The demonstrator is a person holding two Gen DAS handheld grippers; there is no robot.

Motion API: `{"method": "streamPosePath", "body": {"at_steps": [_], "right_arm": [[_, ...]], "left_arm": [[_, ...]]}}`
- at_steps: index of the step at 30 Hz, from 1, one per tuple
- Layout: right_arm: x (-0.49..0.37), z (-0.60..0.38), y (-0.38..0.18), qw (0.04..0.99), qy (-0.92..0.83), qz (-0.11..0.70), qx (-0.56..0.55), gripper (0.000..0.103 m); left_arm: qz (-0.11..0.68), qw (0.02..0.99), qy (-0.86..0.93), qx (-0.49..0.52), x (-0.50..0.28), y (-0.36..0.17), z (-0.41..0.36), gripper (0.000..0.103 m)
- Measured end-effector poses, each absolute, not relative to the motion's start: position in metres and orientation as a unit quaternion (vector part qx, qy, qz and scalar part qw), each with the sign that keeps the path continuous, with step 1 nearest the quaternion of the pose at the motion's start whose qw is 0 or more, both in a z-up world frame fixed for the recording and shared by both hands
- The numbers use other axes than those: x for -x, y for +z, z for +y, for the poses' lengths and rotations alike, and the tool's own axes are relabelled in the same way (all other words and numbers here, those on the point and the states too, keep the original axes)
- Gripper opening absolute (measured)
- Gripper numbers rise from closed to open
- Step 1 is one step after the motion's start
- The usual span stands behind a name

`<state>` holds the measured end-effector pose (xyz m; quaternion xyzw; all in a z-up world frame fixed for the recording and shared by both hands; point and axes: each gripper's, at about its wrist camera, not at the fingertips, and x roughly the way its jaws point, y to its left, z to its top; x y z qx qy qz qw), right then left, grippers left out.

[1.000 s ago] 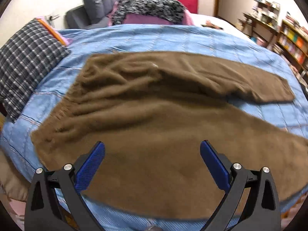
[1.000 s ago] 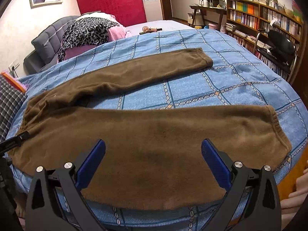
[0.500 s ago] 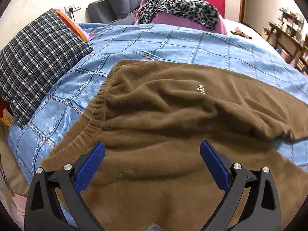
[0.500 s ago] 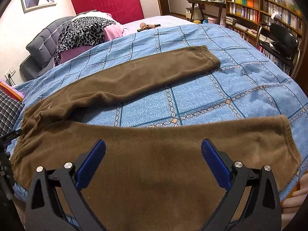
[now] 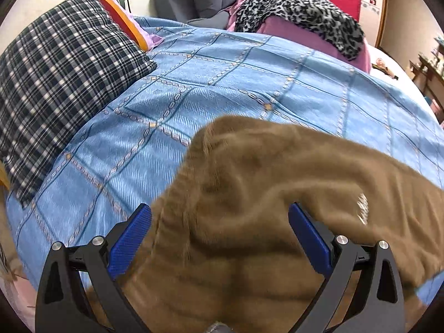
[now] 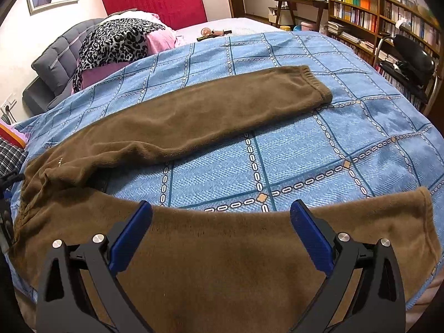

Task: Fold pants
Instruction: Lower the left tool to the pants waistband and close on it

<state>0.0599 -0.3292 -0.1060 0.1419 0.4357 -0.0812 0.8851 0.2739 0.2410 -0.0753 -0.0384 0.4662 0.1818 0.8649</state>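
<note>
Brown fleece pants (image 6: 211, 116) lie spread on a blue patterned bedspread (image 6: 305, 149), legs apart: the far leg reaches to the right, the near leg (image 6: 249, 249) runs along the front edge. My right gripper (image 6: 220, 230) is open just over the near leg's upper edge. My left gripper (image 5: 220, 233) is open, low over the bunched waistband end of the pants (image 5: 249, 183), with fabric between its blue pads (image 5: 130, 238). The view there is blurred.
A plaid pillow (image 5: 55, 83) lies left of the waistband. A leopard-print cloth on pink bedding (image 6: 116, 41) and a grey sofa sit behind the bed. Bookshelves (image 6: 374, 14) and a black chair (image 6: 410, 58) stand to the right.
Both grippers have moved forward and lower over the pants. The left one has closed in on the waistband; the right one has come up to the near leg's upper edge. Both stay open.
</note>
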Motion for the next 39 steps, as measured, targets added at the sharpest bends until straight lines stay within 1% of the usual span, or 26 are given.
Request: {"method": "streamPosePath", "body": {"at_steps": [11, 20, 27, 33, 36, 39], "right_arm": [[-0.087, -0.335, -0.112, 0.884, -0.088, 0.439, -0.136, 0.1], [-0.1, -0.333, -0.12, 0.883, -0.081, 0.446, -0.125, 0.1], [-0.107, -0.335, -0.122, 0.882, -0.076, 0.446, -0.133, 0.1], [-0.111, -0.333, -0.126, 0.88, -0.07, 0.449, -0.136, 0.1], [-0.112, -0.331, -0.125, 0.881, -0.066, 0.449, -0.135, 0.1], [-0.111, -0.33, -0.125, 0.882, -0.065, 0.447, -0.133, 0.1]], "left_arm": [[0.464, 0.862, 0.201, 0.03, -0.344, -0.1, 0.279, 0.098], [0.478, 0.85, 0.222, 0.017, -0.376, -0.122, 0.293, 0.098], [0.491, 0.841, 0.21, 0.084, -0.379, -0.133, 0.313, 0.098], [0.474, 0.852, 0.215, 0.045, -0.375, -0.125, 0.305, 0.098], [0.495, 0.841, 0.202, 0.079, -0.381, -0.134, 0.314, 0.098], [0.496, 0.841, 0.189, 0.106, -0.382, -0.133, 0.323, 0.098]]}}
